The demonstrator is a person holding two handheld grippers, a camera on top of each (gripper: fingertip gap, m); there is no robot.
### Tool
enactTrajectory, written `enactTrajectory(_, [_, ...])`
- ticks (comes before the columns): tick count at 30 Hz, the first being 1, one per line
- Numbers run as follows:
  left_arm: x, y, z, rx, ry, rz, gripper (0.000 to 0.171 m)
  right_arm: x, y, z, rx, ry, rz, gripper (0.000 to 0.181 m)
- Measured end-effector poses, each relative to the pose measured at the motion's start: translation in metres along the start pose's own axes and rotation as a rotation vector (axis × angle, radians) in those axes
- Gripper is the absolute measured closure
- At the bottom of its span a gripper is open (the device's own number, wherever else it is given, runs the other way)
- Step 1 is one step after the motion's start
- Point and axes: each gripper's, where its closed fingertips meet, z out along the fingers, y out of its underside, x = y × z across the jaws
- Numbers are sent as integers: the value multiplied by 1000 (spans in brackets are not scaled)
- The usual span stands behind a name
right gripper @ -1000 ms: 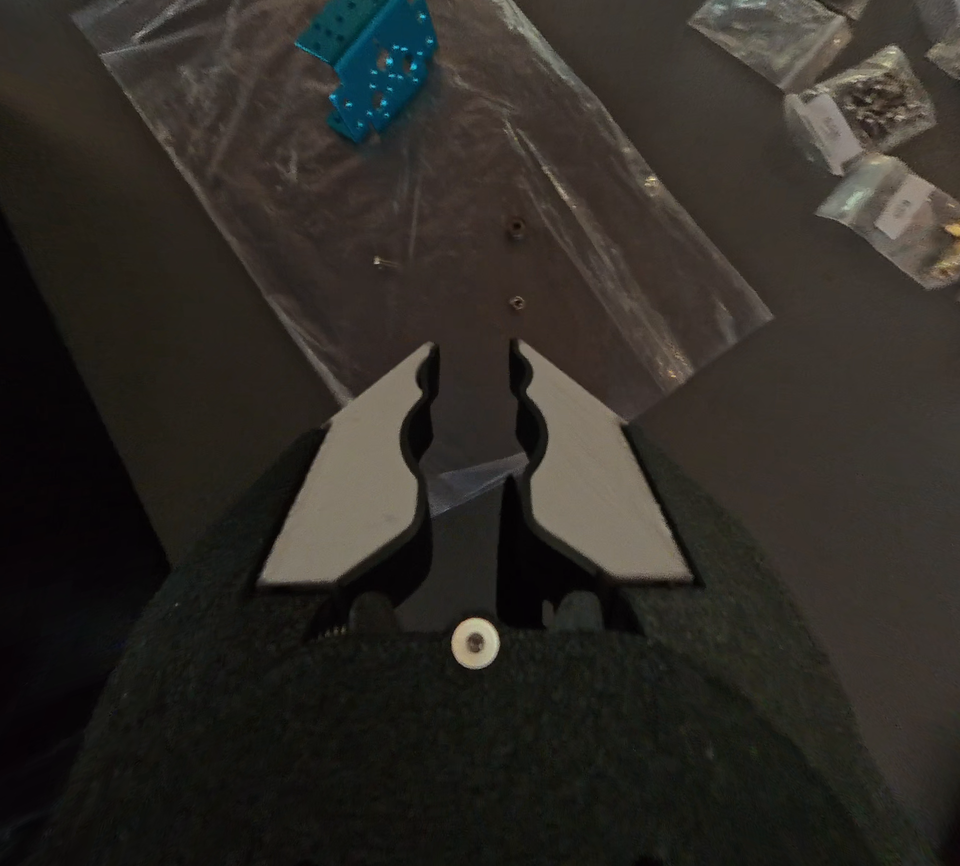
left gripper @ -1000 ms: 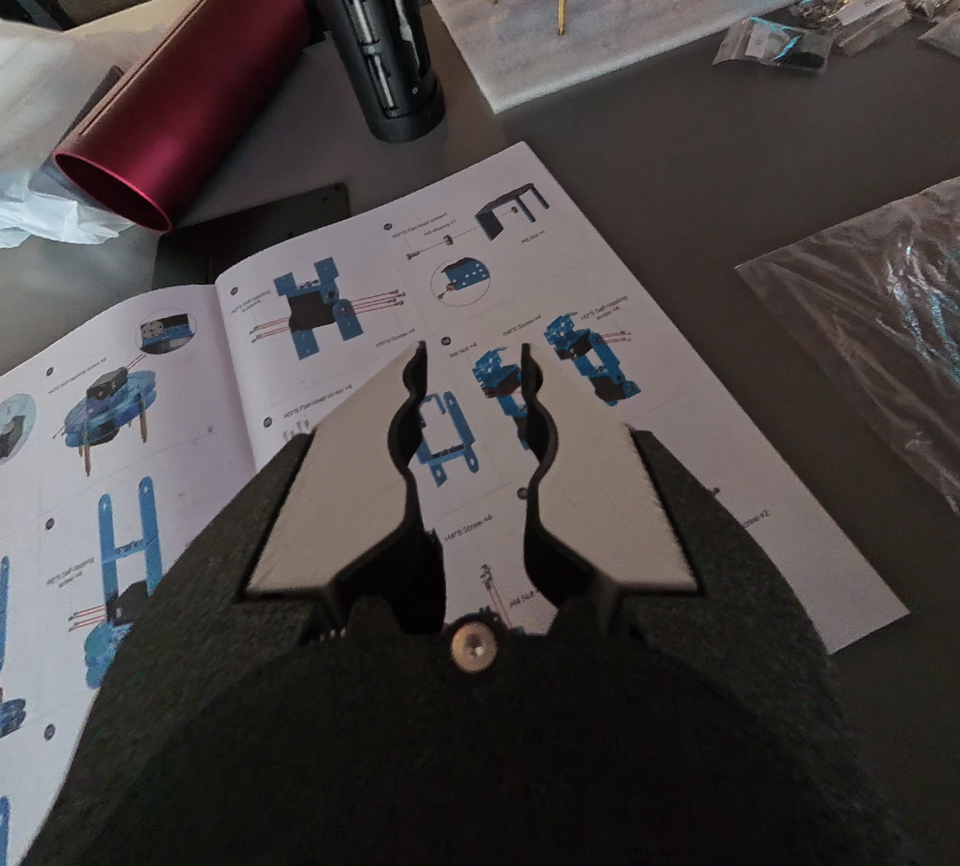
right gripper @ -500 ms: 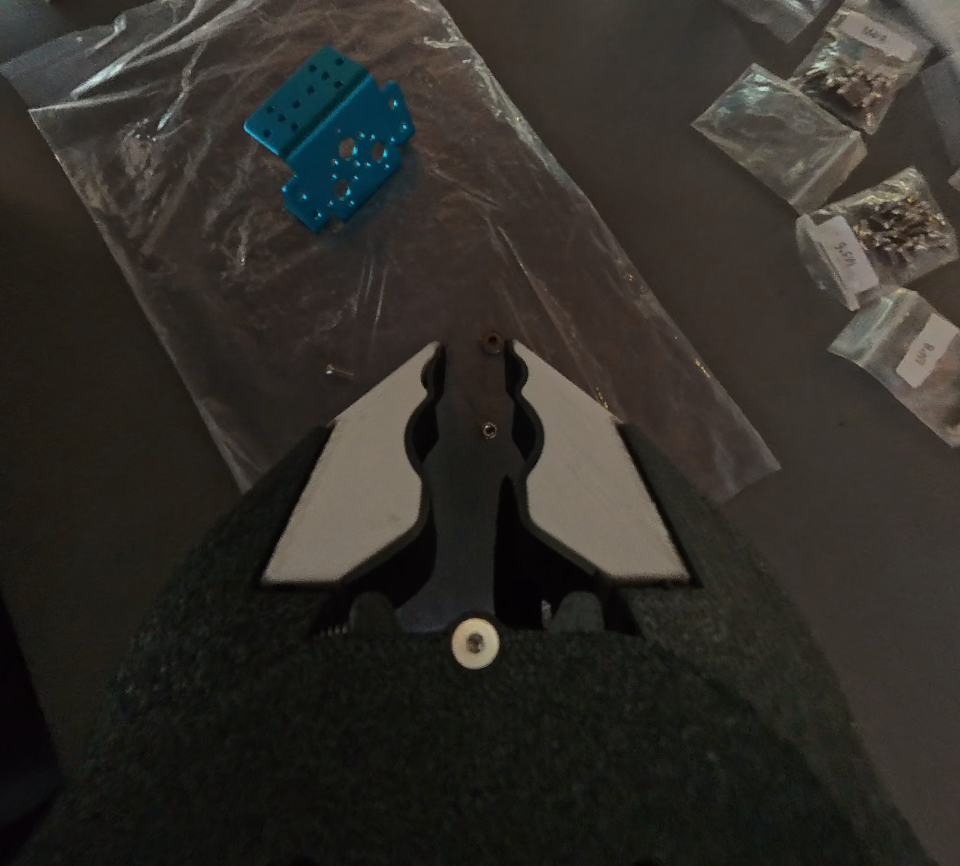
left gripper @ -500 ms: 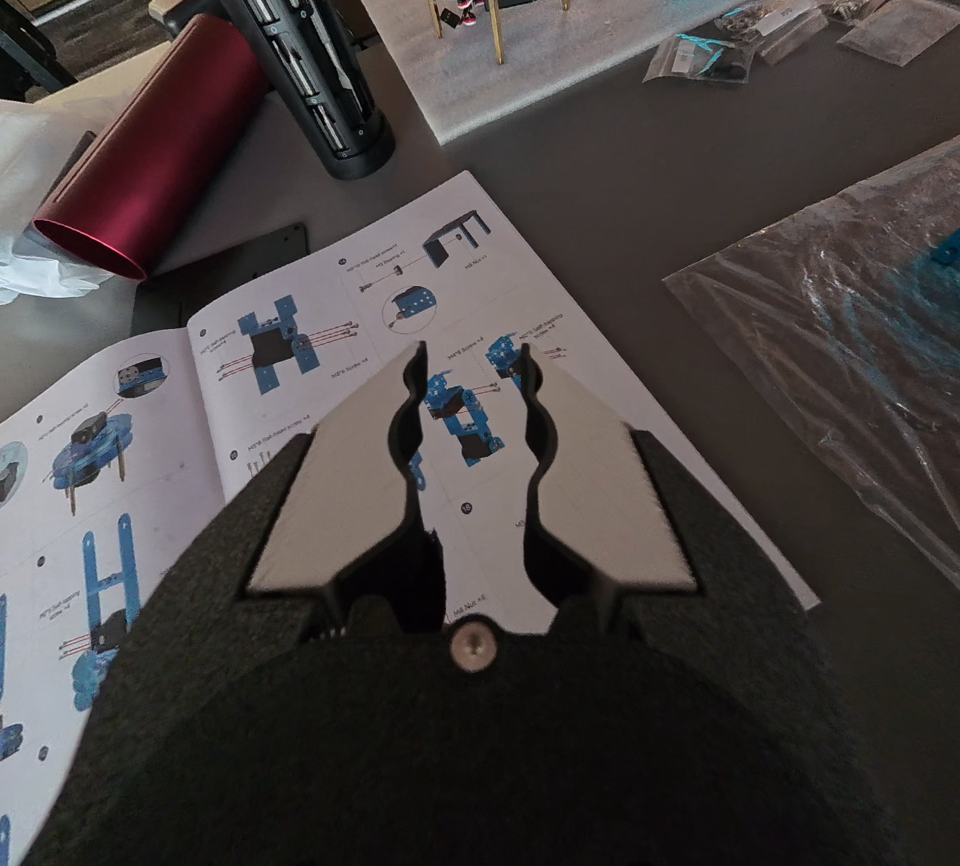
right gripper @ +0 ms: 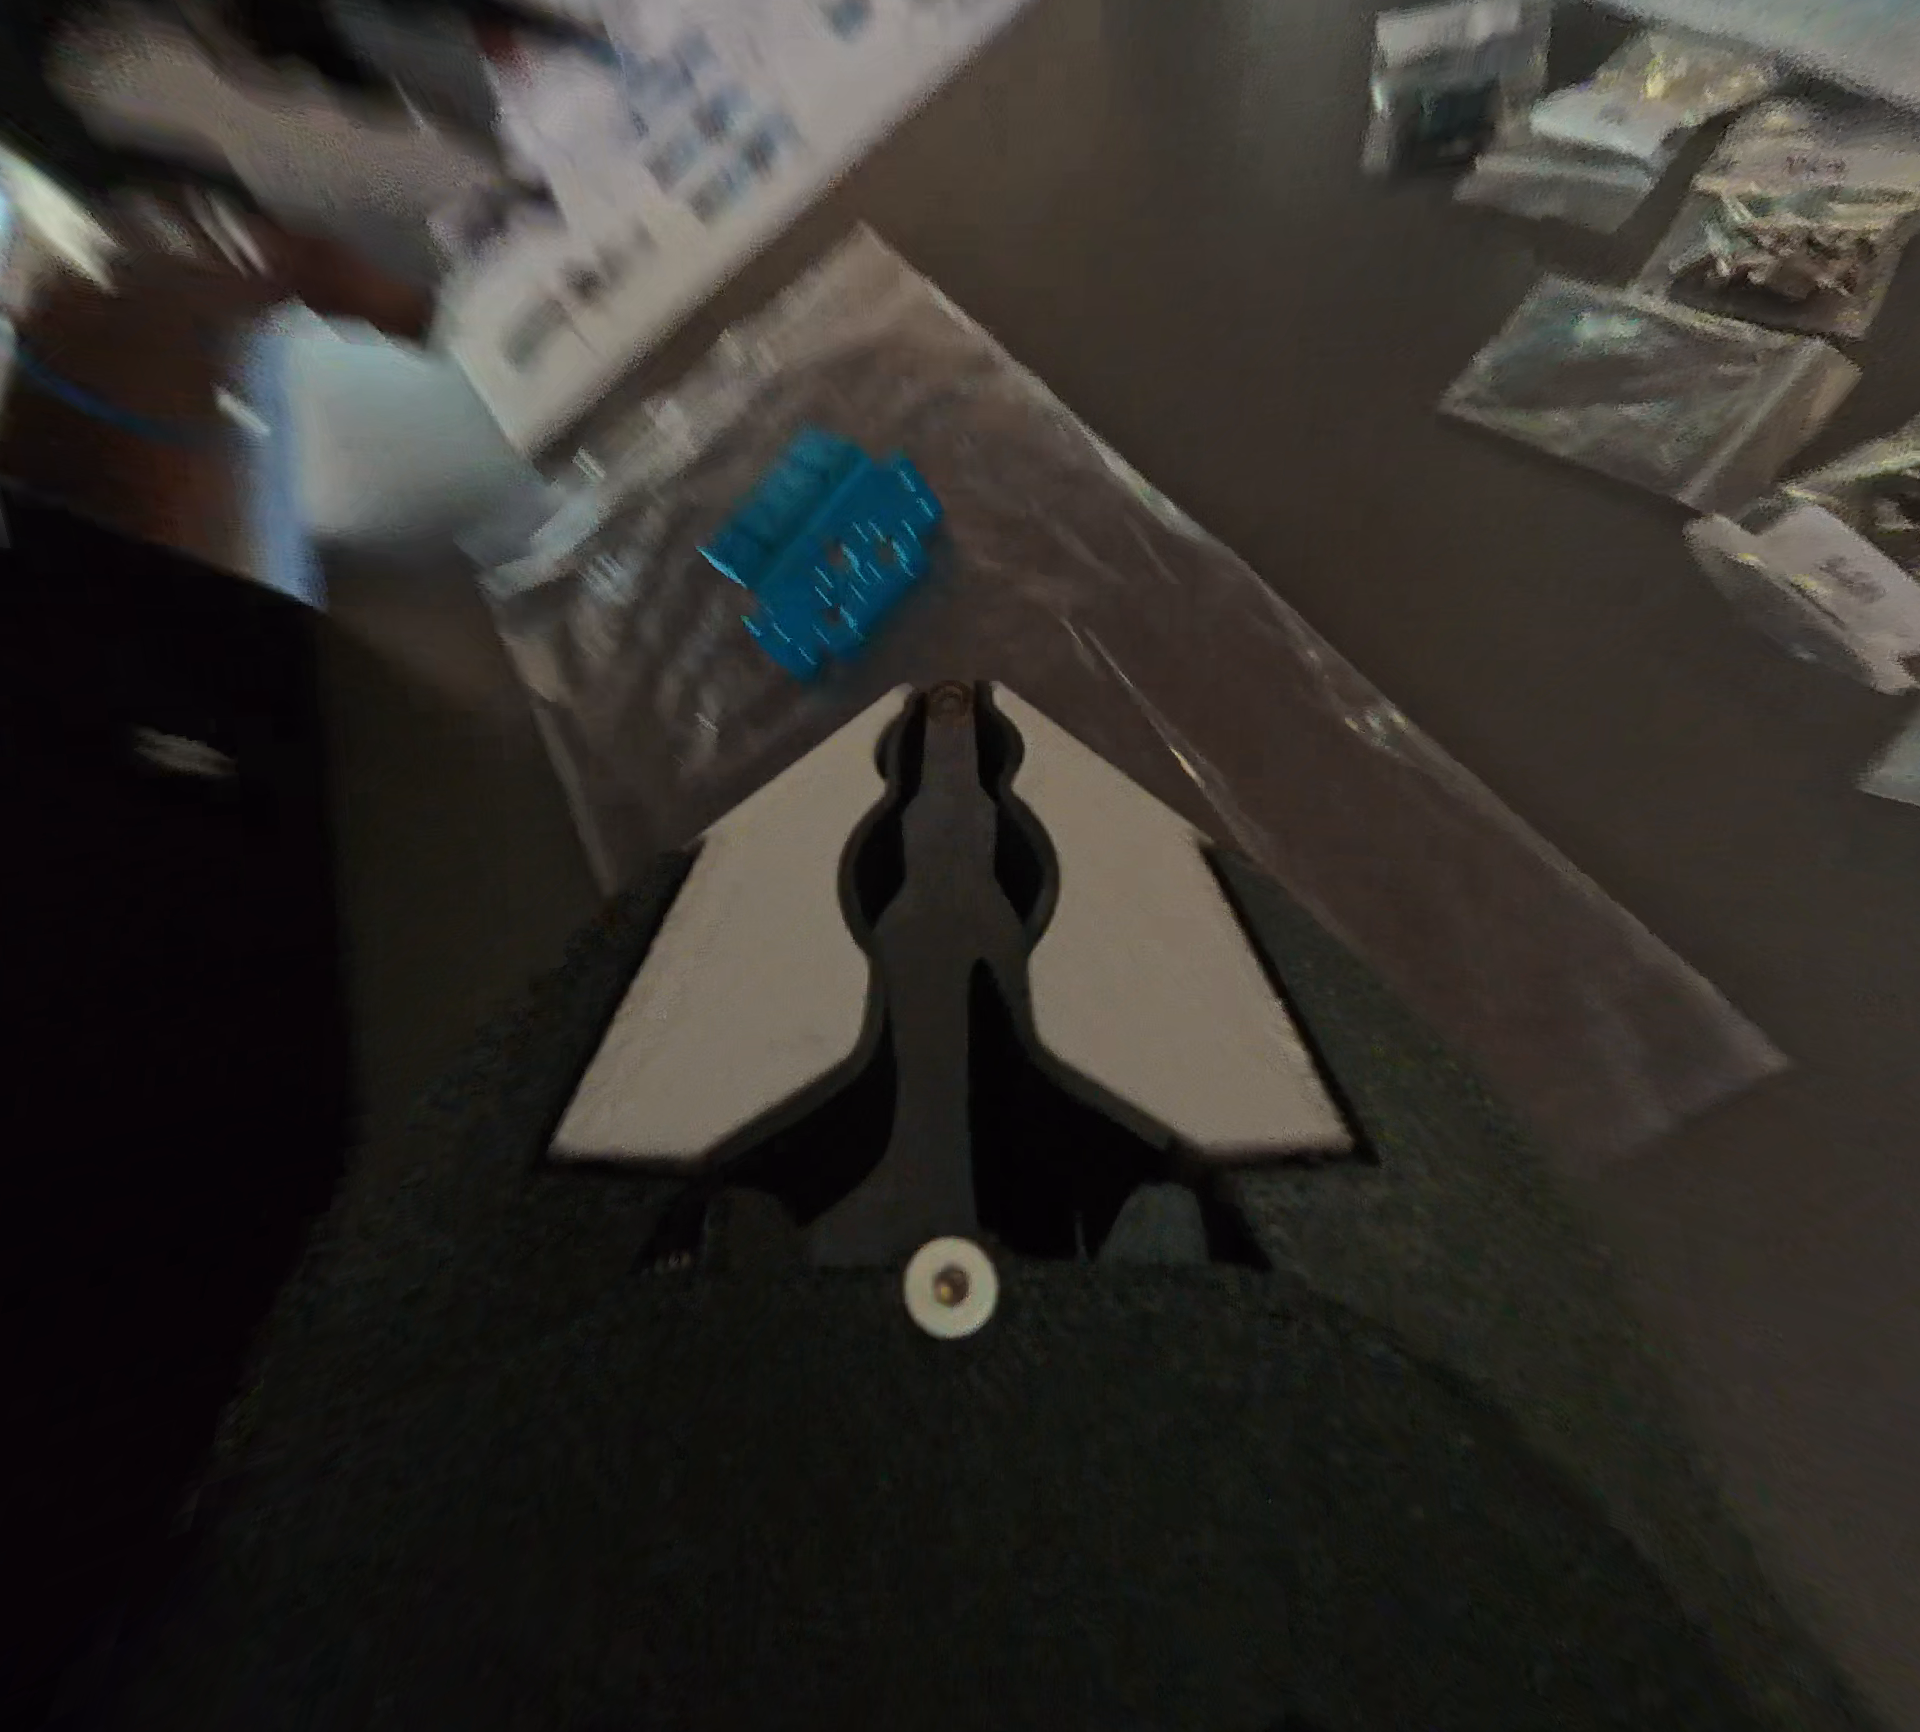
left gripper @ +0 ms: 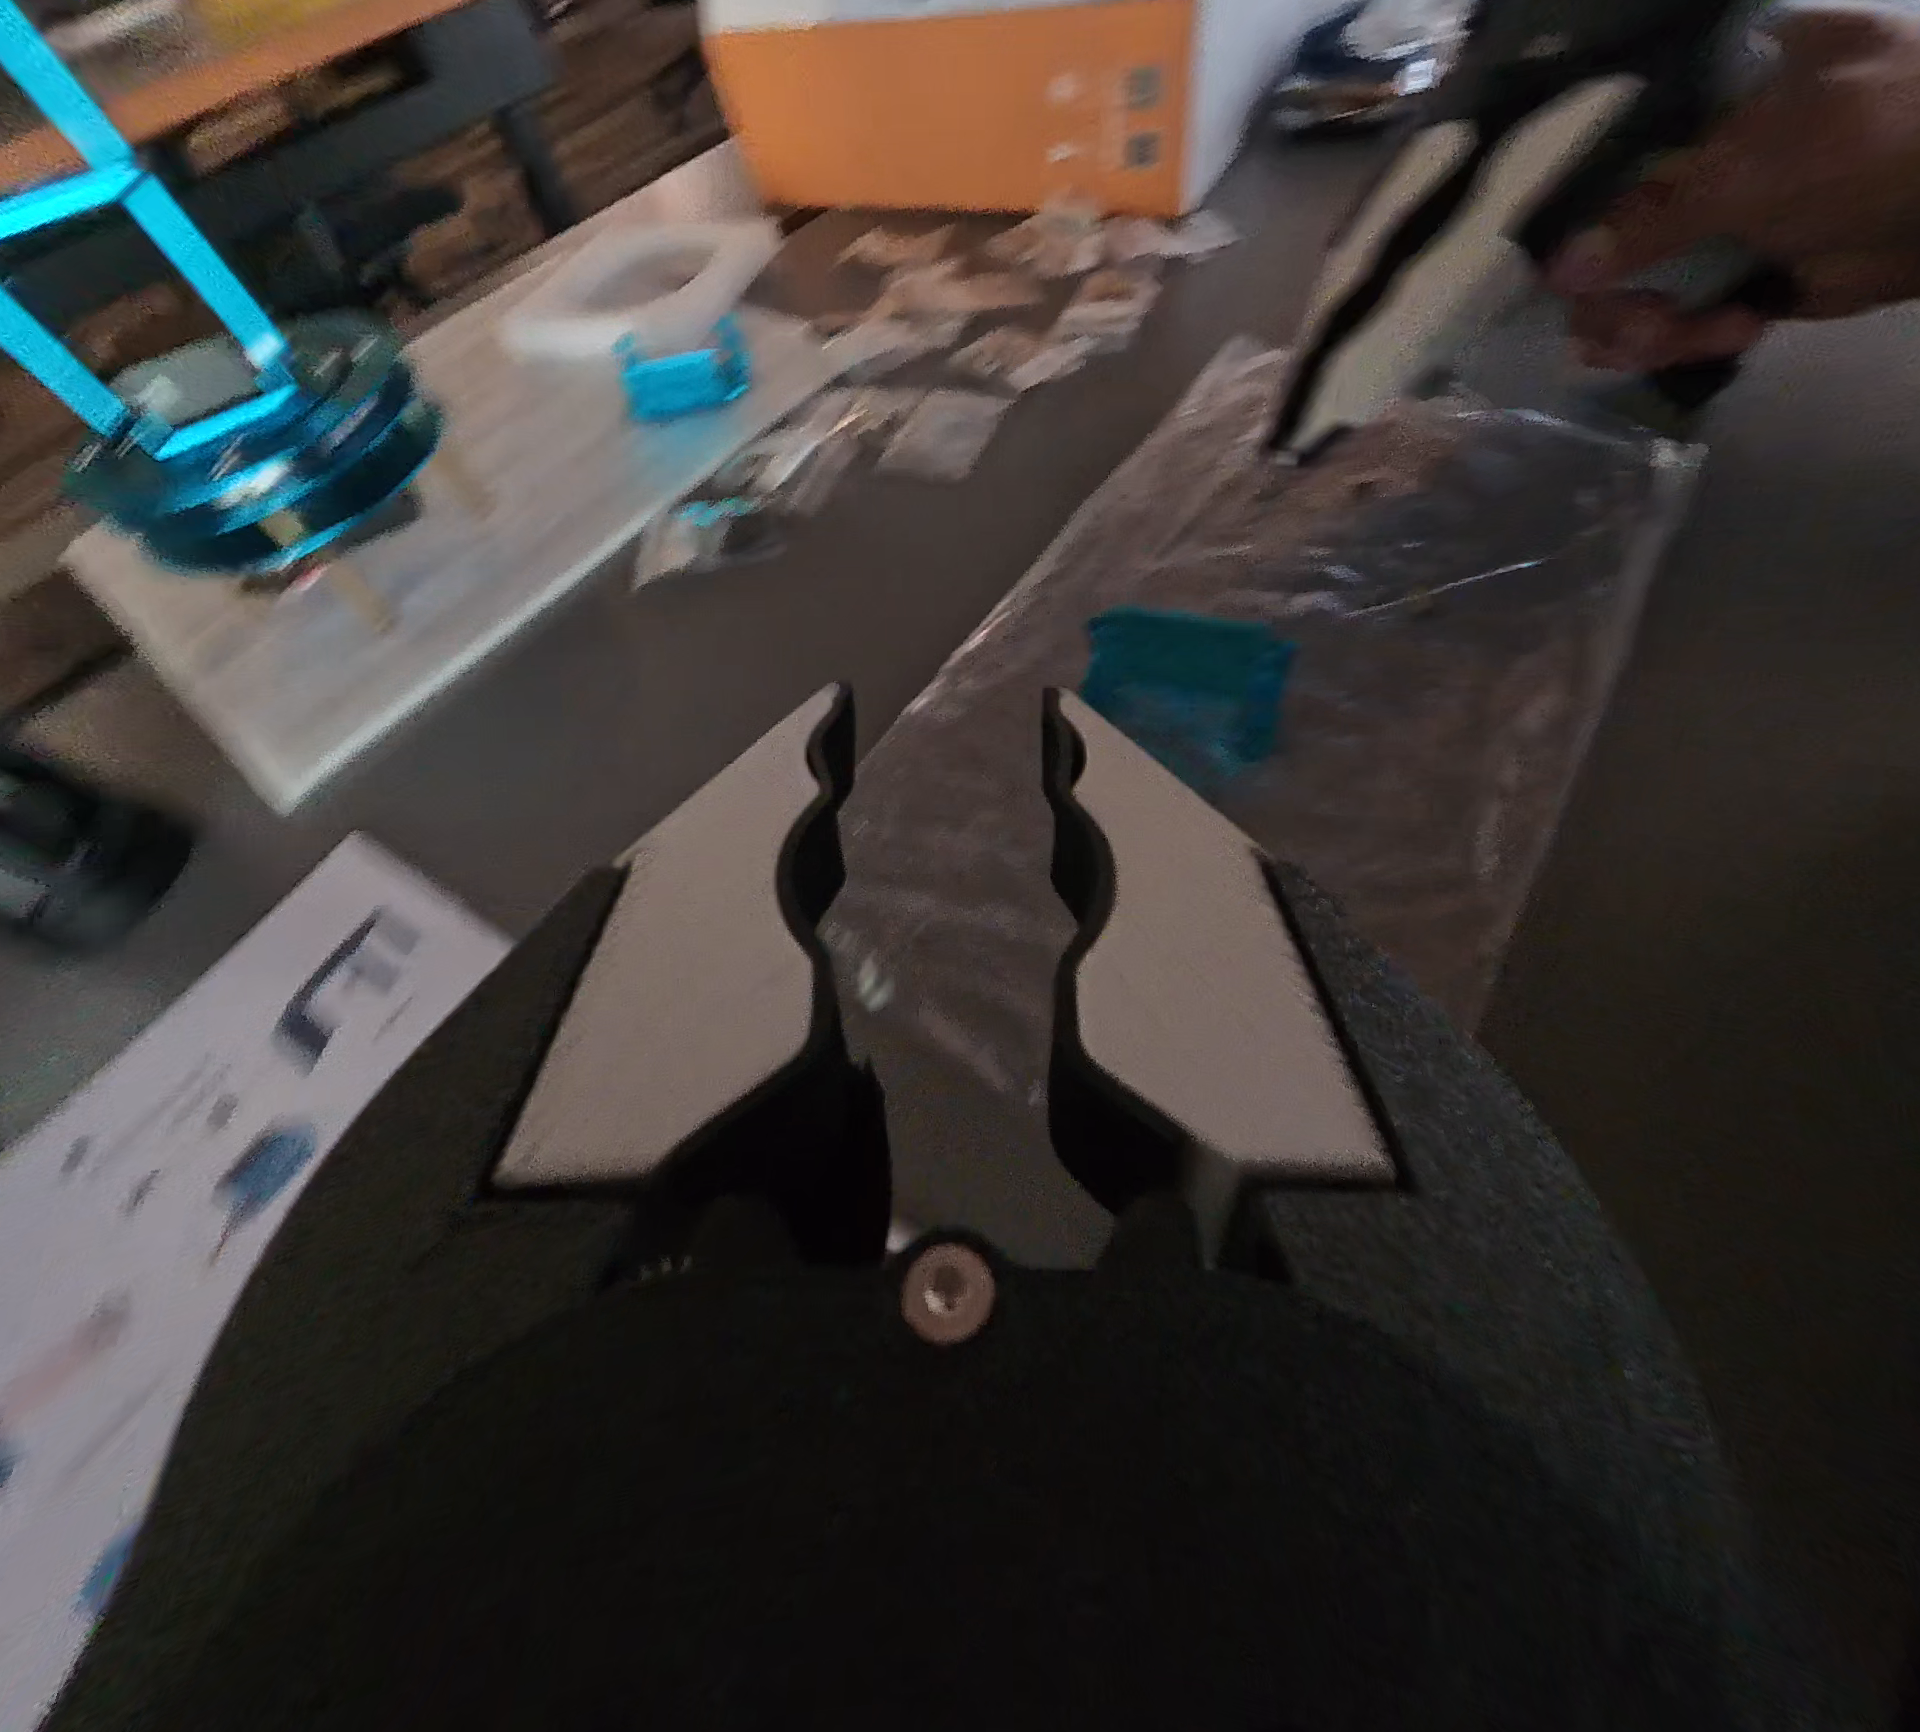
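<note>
My right gripper [right gripper: 948, 695] has its jaws almost together, pinching a small dark nut [right gripper: 948, 703] at the tips, low over a clear plastic bag [right gripper: 1195, 674]. A blue perforated metal bracket [right gripper: 826, 565] lies on the bag just beyond the tips, to the left. My left gripper [left gripper: 948, 706] is open and empty above the near end of the same bag [left gripper: 1403, 643]; the bracket [left gripper: 1184, 680] lies just right of its tips. The right gripper also shows in the left wrist view [left gripper: 1288, 446], tips down on the bag, held by a hand [left gripper: 1766, 207]. Both views are blurred.
An open instruction manual [left gripper: 208, 1111] lies to the left, also in the right wrist view [right gripper: 748, 72]. A white foam sheet [left gripper: 499, 519] carries a blue round assembly [left gripper: 249, 456] and a small blue bracket [left gripper: 681, 378]. Several small parts bags [right gripper: 1642, 383] lie right. An orange and white box [left gripper: 966, 93] stands behind. Tip to tip, the grippers are about 15 cm apart.
My right gripper moved forward over the bag and closed on the small nut. My left gripper swung right, off the manual and over the plastic bag, still open.
</note>
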Motion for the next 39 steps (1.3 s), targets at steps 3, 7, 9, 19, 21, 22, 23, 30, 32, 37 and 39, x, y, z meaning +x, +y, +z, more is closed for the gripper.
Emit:
enactTrajectory(3, [36, -23, 22, 85, 50, 169, 136, -30, -43, -9, 228, -277, 256, 173])
enactTrajectory(7, [65, -53, 36, 236, 6, 344, 144, -60, -78, -16, 378, -650, 538, 174])
enactTrajectory(9, [68, -64, 37, 285, -15, 362, 146, -69, -84, -16, 401, -757, 606, 174])
enactTrajectory(19, [66, -83, 23, 398, -61, 298, 163, -86, -90, -10, 418, -949, 698, 174])
enactTrajectory(21, [67, -82, 22, 397, -64, 296, 162, -89, -91, -9, 419, -964, 700, 173])
enactTrajectory(22, [67, -82, 22, 396, -60, 297, 162, -90, -90, -8, 413, -965, 703, 173])
enactTrajectory(23, [68, -81, 22, 392, -56, 299, 163, -91, -89, -6, 404, -961, 698, 173])
enactTrajectory(30, [66, -70, 22, 336, 3, 288, 163, -81, -85, 1, 392, -854, 691, 167])
enactTrajectory(32, [62, -54, 25, 246, 58, 256, 163, -69, -85, -6, 411, -766, 646, 165])
enactTrajectory(37, [51, -5, 38, -73, 203, 198, 163, -37, -63, -21, 384, -402, 379, 172])
enactTrajectory(39, [54, -1, 39, -145, 268, 235, 163, -21, -51, -26, 393, -260, 294, 172])
